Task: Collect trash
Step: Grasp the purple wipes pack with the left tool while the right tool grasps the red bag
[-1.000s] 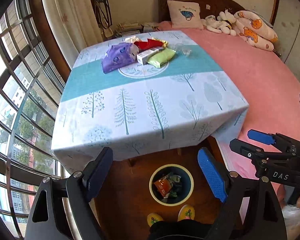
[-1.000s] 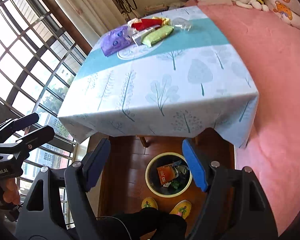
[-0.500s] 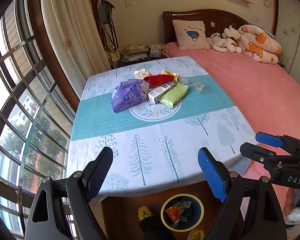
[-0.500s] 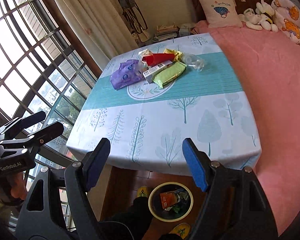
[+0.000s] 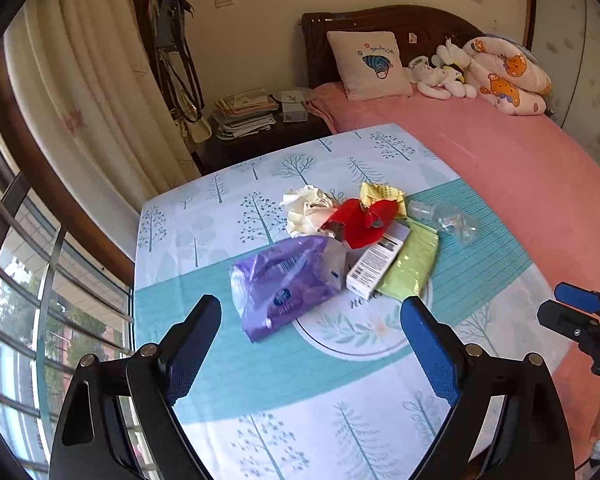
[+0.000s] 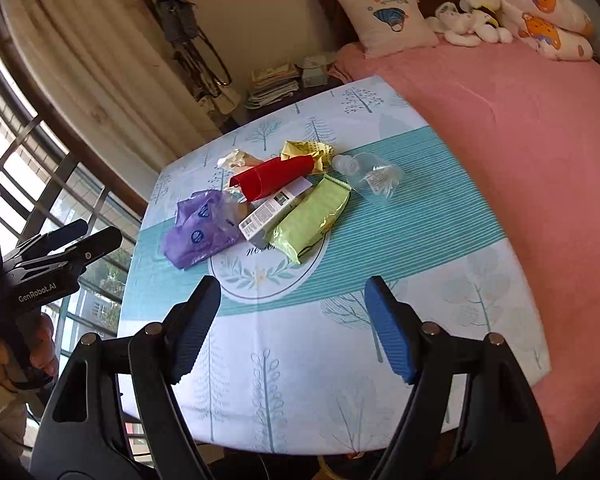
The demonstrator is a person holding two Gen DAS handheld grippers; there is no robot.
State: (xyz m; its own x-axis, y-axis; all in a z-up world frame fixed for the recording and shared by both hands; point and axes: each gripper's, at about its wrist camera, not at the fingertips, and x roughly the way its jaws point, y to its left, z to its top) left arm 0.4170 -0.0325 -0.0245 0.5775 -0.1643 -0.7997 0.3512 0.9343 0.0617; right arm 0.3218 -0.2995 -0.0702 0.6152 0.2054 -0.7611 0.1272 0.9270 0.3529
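Purple packet [image 5: 290, 280] leads a pile of trash at the centre of the left wrist frame, touching a white box [image 5: 376, 262], green packet [image 5: 410, 266] and red wrapper [image 5: 360, 222] on the bench [image 5: 260, 380]; this looks like the approach step, nothing picked yet. Left hand-held gripper [image 5: 312, 344] and right hand-held gripper [image 6: 292, 322] both hang spread wide and empty; the next move likely calls for descending onto one piece and closing

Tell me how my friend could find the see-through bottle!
Look at the table with the tree-print tablecloth, at the trash heap in its middle. The crushed clear plastic bottle lies on the heap's bed side, beside the light green packet; only it is see-through.
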